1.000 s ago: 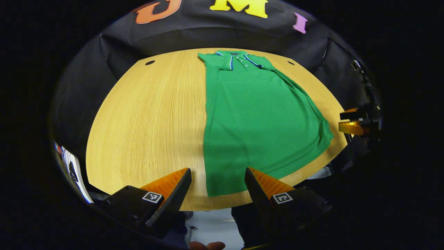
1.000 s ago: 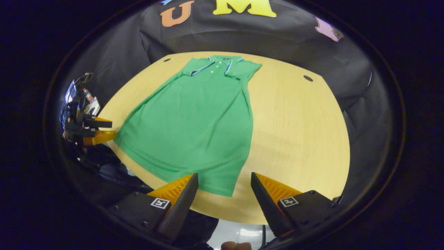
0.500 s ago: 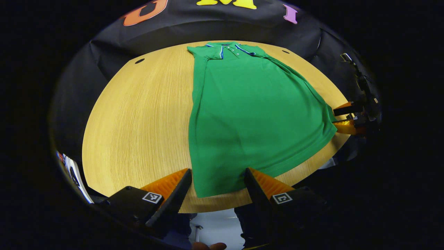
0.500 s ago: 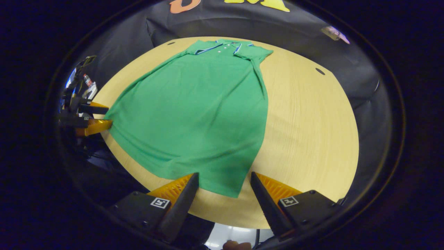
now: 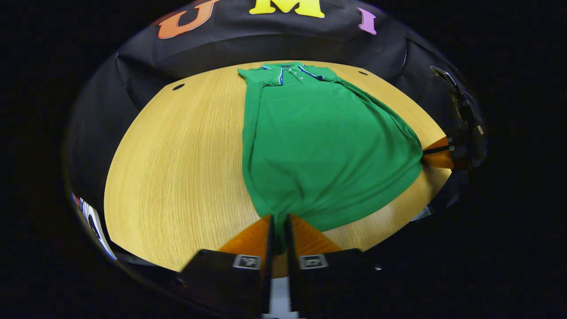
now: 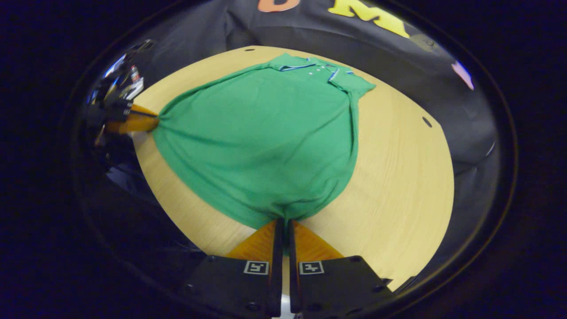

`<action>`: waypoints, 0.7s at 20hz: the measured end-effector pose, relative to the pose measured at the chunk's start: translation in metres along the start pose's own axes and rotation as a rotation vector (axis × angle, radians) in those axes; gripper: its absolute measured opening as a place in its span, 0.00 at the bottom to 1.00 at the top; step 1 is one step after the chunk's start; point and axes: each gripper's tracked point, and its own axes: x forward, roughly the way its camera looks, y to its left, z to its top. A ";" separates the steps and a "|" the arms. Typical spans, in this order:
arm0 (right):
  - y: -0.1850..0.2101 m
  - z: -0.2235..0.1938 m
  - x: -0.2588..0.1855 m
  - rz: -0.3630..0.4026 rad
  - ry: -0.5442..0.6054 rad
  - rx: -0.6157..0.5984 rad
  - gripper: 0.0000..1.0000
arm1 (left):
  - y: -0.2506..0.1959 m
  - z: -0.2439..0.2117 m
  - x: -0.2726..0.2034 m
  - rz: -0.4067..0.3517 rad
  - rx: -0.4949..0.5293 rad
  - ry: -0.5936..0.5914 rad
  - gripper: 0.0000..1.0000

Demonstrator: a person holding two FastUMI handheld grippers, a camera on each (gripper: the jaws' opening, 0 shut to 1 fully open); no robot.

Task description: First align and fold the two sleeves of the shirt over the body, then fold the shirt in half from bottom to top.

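A green polo shirt (image 5: 319, 141) lies flat on the wooden table (image 5: 177, 168), sleeves folded in, collar at the far side. My left gripper (image 5: 278, 221) is shut on the shirt's near left hem corner, the cloth bunched between its fingers. In the right gripper view the same shirt (image 6: 266, 137) spreads ahead, and my right gripper (image 6: 282, 223) is shut on the near right hem corner. The right gripper (image 5: 432, 153) also shows far right in the left gripper view, pinching the hem. The left gripper (image 6: 141, 122) appears at the left of the right gripper view, holding its corner.
Bare wooden table top (image 6: 398, 177) lies on either side of the shirt, with small dark holes (image 5: 178, 87) near the far corners. The black cloth wall (image 5: 266, 40) closes off the back. The table's near edge runs just under both grippers.
Both grippers went from open beside the hem corners to shut on them. The hem has gathered into pinched points at each corner.
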 end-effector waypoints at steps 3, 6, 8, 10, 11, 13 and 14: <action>0.001 0.000 -0.007 0.081 0.023 0.219 0.04 | -0.005 0.005 -0.004 -0.084 -0.041 0.024 0.03; -0.013 0.018 -0.022 0.107 -0.016 0.342 0.03 | -0.005 0.020 -0.012 -0.117 -0.065 0.017 0.04; -0.020 0.030 -0.032 0.102 -0.045 0.342 0.03 | -0.006 0.033 -0.018 -0.132 -0.060 -0.003 0.03; -0.030 0.039 -0.039 0.080 -0.067 0.328 0.03 | -0.006 0.050 -0.023 -0.143 -0.039 -0.033 0.03; -0.034 0.044 -0.042 0.079 -0.081 0.333 0.03 | -0.002 0.056 -0.024 -0.137 -0.035 -0.040 0.03; -0.039 0.059 -0.048 0.072 -0.110 0.350 0.02 | 0.004 0.071 -0.024 -0.138 -0.046 -0.062 0.03; -0.045 0.068 -0.051 0.065 -0.127 0.354 0.02 | 0.007 0.080 -0.025 -0.137 -0.055 -0.074 0.03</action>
